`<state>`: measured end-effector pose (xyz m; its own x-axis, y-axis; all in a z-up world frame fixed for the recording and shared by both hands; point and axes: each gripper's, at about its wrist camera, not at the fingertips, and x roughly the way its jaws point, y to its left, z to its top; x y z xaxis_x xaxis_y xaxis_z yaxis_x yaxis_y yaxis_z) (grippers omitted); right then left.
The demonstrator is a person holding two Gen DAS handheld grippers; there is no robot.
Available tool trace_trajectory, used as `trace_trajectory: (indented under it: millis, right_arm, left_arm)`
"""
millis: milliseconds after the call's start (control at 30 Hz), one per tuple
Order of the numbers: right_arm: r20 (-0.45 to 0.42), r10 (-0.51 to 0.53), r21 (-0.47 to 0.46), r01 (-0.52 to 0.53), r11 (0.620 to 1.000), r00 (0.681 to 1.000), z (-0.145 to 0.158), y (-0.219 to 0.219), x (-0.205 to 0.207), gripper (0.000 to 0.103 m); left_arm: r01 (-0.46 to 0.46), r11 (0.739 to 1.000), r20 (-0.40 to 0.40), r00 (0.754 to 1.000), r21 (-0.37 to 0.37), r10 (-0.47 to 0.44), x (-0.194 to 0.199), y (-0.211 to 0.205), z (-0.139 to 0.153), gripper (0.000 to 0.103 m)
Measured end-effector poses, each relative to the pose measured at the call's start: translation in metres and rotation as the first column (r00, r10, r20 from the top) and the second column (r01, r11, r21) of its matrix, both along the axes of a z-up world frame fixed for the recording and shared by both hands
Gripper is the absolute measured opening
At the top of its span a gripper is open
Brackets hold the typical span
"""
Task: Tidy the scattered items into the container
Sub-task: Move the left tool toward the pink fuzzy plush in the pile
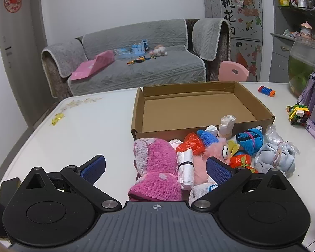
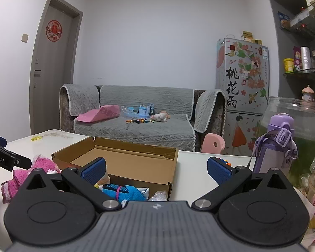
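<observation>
Left tool (image 1: 155, 168): jaws wide, empty, straddling pink fleece item (image 1: 155, 168), long axis near-to-far. Beyond the pile: cardboard box (image 1: 199, 132), empty. Right tool (image 2: 156, 168): wide, empty, farther right; left nearer.

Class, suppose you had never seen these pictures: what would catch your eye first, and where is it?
The heap of bright rolled socks, led by a fuzzy pink pair, lies on the white table before an empty cardboard box. The open left gripper straddles the pink pair.
</observation>
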<state>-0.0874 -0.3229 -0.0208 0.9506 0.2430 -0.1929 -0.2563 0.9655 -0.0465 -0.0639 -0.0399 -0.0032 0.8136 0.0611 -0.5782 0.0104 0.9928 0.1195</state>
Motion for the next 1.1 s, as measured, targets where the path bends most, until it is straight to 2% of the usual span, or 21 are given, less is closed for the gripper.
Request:
trace_trajectory:
  millis: [433,600,800,1000,1100]
  right_arm:
    - [0.000,0.014,-0.011,-0.014,1.000,1.000,0.003,-0.003,-0.001,0.103]
    - [-0.014,0.071,-0.055,-0.072,0.996,0.997,-0.001,-0.013,-0.008,0.103]
    - [-0.072,0.134,-0.096,-0.140,0.985,0.988,-0.008,-0.015,-0.011,0.103]
    - [-0.141,0.192,-0.146,-0.212,0.966,0.971,-0.015,0.002,-0.004,0.103]
    - [-0.173,0.187,-0.171,-0.216,0.961,0.967,-0.023,0.005,-0.001,0.102]
  left_arm:
    - [0.002,1.000,-0.012,1.000,0.005,-0.002,-0.003,0.008,-0.003,0.103]
    - [0.005,0.998,-0.048,0.999,0.060,-0.002,-0.011,0.024,-0.019,0.103]
    - [0.009,0.998,-0.109,0.994,0.065,-0.002,-0.011,0.038,-0.038,0.103]
    - [0.051,0.995,-0.146,0.988,0.081,-0.039,0.009,0.026,-0.046,0.103]
    - [0.050,0.996,-0.166,0.985,0.077,-0.037,0.023,0.023,-0.052,0.103]
